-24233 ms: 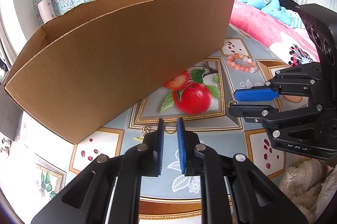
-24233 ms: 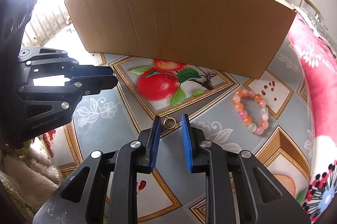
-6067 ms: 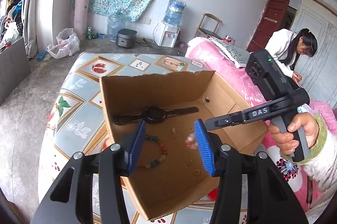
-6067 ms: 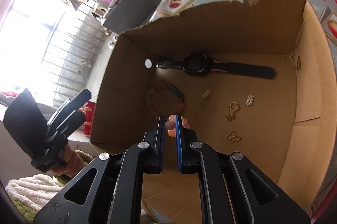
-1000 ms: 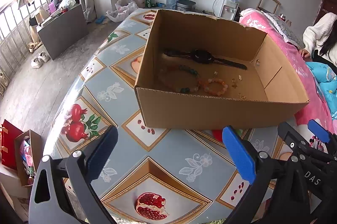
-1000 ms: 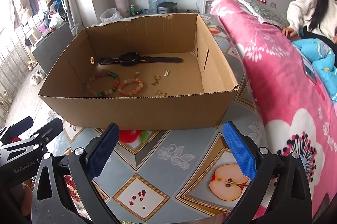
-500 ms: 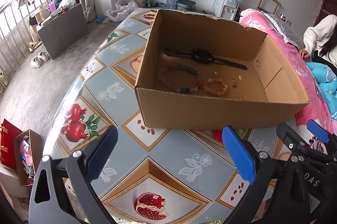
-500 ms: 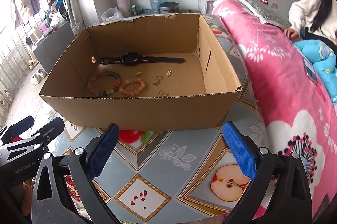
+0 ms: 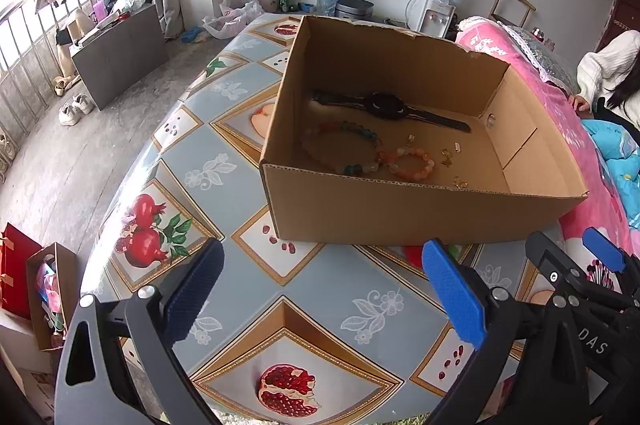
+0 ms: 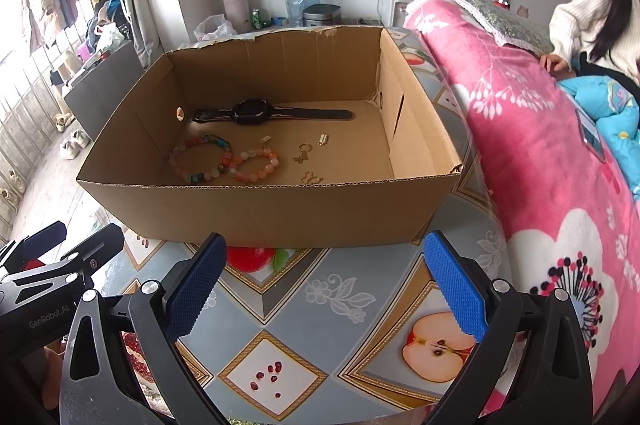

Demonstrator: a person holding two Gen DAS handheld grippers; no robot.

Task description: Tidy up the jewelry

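Observation:
An open cardboard box [image 9: 400, 213] [image 10: 256, 213] stands on the fruit-patterned table. Inside lie a black watch [image 9: 386, 105] [image 10: 256, 113], a multicolour bead bracelet [image 9: 340, 149] [image 10: 200, 157], an orange bead bracelet [image 9: 412, 165] [image 10: 256, 163] and several small gold pieces [image 10: 304, 153] [image 9: 450, 157]. My left gripper [image 9: 320, 293] hovers open and empty over the table in front of the box. My right gripper [image 10: 320, 281] is likewise wide open and empty, short of the box's near wall. Each gripper shows at the edge of the other's view.
A pink flowered quilt [image 10: 532, 129] on a bed borders the table on the right, with a person [image 10: 592, 21] sitting behind it. The table's left edge [image 9: 132, 177] drops to a concrete floor. A red bag [image 9: 16, 273] stands on the floor at the left.
Both grippers have stayed wide open and almost still over the last second. Earlier the right gripper carried the orange bracelet over the box; it now lies inside.

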